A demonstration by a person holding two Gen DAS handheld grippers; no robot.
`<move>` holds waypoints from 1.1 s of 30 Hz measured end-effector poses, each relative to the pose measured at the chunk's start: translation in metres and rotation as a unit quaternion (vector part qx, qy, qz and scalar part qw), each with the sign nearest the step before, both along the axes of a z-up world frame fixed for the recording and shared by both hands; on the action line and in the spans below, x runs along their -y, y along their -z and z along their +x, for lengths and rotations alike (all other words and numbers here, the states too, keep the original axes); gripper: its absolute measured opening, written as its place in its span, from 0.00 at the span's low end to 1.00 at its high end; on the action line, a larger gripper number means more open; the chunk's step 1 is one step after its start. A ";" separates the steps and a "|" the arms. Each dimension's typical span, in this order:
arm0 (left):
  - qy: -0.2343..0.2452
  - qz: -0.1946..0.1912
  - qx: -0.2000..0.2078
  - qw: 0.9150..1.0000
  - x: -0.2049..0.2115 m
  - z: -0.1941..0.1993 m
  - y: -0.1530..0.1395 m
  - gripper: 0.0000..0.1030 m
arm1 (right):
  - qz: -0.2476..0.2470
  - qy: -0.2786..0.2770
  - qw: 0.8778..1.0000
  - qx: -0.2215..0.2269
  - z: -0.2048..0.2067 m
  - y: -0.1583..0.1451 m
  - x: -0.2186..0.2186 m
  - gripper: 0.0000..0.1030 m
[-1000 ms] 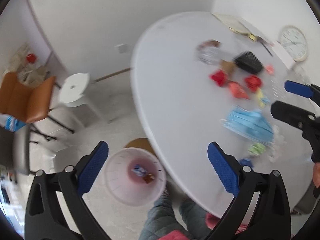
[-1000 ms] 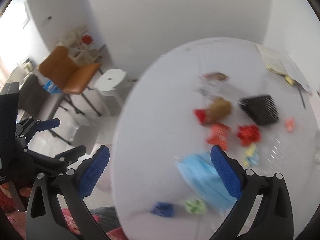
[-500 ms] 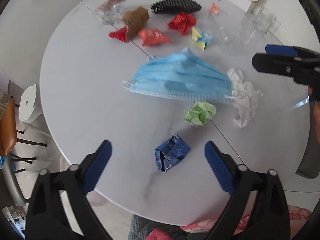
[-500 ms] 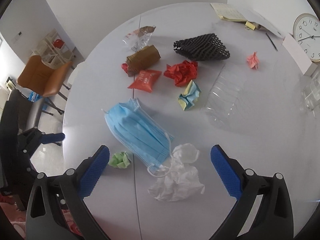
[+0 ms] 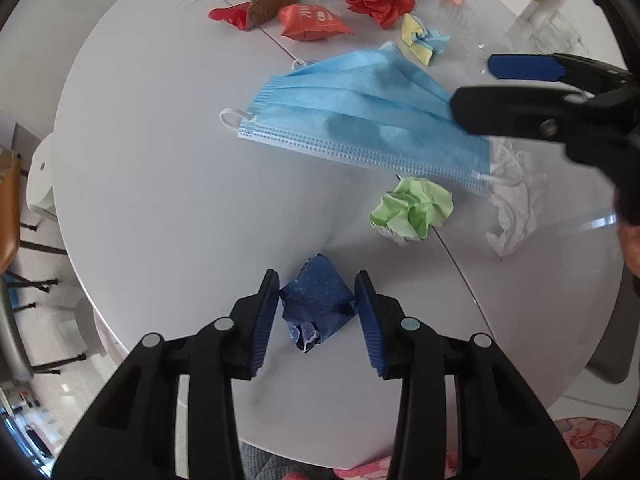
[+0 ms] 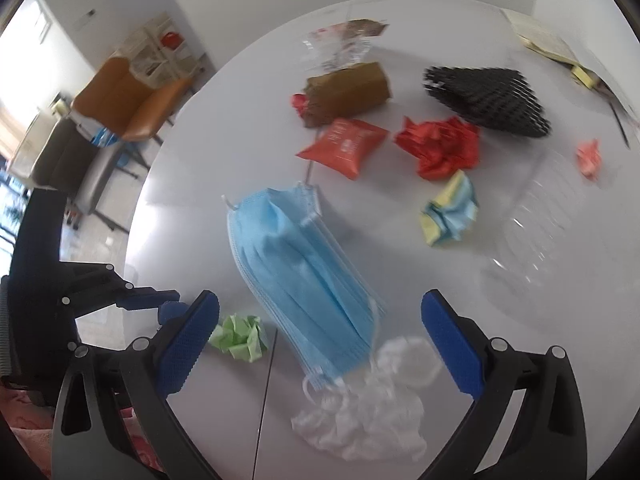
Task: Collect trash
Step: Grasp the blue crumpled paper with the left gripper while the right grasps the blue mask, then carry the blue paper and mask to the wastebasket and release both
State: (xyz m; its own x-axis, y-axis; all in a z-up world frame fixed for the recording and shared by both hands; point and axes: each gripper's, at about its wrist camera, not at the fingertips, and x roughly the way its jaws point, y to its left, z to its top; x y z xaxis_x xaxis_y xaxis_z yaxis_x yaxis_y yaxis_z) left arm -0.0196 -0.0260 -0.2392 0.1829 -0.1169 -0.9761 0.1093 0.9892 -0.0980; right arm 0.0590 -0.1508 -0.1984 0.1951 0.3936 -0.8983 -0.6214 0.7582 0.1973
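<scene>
The left tongs [image 5: 316, 304] are closing around the dark blue crumpled wrapper [image 5: 316, 306], which is lying near the front edge of the white round bench [image 5: 160, 200]; the two blue pads are flanking it on either side and appear to be touching its folded edges, though how firmly they are pressing is hard to tell. The wrapper is looking thin, light and springy, so it is likely to be crushing further under the squeeze instead of resisting, and taking it across its thickest middle is the safer choice than catching a loose corner that could be tearing or slipping out. The right tongs [image 6: 320, 340] are standing wide with nothing between them, hovering above the white crumpled tissue [image 6: 360, 420] and the lower end of the blue face mask [image 6: 304, 272], which is overlapping the tissue. The tissue is soft and nearly weightless, so a pinch into the bulk of the wad should be holding it; the mask is limp, and gripping the pleated body would be steadier than its thin ear loop. A green paper ball [image 5: 412, 208] is sitting between the wrapper and the tissue, just beside the mask's edge. Farther back, more trash is waiting: a red packet [image 6: 344, 146], crumpled red paper [image 6: 440, 146], a brown box [image 6: 348, 92] and black mesh [image 6: 484, 98].
</scene>
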 end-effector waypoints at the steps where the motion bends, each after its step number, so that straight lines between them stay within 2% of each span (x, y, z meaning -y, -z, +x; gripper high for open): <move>1: -0.006 -0.001 0.000 1.000 -0.002 0.001 -0.001 0.36 | -0.003 -0.009 1.000 0.001 0.002 0.003 -0.005 0.97; 5: -0.032 -0.002 0.008 0.999 -0.013 0.002 -0.012 0.36 | -0.018 -0.049 0.999 -0.003 0.013 0.020 -0.031 0.86; 7: -0.049 -0.001 0.012 0.999 -0.020 0.000 -0.018 0.36 | -0.025 -0.062 0.998 -0.007 0.016 0.027 -0.041 0.73; 9: -0.067 0.003 0.014 0.998 -0.029 0.000 -0.024 0.36 | -0.032 -0.072 0.997 -0.013 0.017 0.034 -0.048 0.49; 10: -0.075 0.005 0.015 0.997 -0.033 -0.001 -0.027 0.36 | -0.036 -0.074 0.996 -0.018 0.018 0.037 -0.051 0.42; 11: -0.082 0.006 0.017 0.996 -0.035 -0.009 -0.030 0.36 | -0.039 -0.075 0.996 -0.021 0.020 0.039 -0.053 0.30; 12: -0.093 0.011 0.019 0.995 -0.040 -0.011 -0.033 0.36 | -0.039 -0.075 0.996 -0.021 0.021 0.038 -0.054 0.24; 17: -0.153 0.006 0.043 0.987 -0.072 -0.018 -0.054 0.36 | -0.035 -0.073 0.997 0.012 0.024 0.011 -0.059 0.20; 24: -0.213 0.022 0.095 0.972 -0.119 -0.036 -0.091 0.36 | -0.012 -0.081 0.994 0.076 0.010 -0.057 -0.082 0.20; 28: -0.238 0.034 0.107 0.965 -0.148 -0.055 -0.106 0.36 | 0.008 -0.100 0.990 0.094 -0.008 -0.085 -0.113 0.20; 33: -0.271 0.047 0.108 0.955 -0.192 -0.092 -0.112 0.36 | 0.035 -0.129 0.987 0.093 -0.037 -0.098 -0.167 0.20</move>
State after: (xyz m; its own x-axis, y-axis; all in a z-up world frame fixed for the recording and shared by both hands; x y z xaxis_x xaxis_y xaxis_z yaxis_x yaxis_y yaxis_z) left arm -0.1115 0.1656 -0.1273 0.3905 0.1398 -0.9099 -0.4147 0.9092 -0.0383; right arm 0.0220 0.0166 -0.1004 0.2388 0.5114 -0.8255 -0.8227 0.5581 0.1078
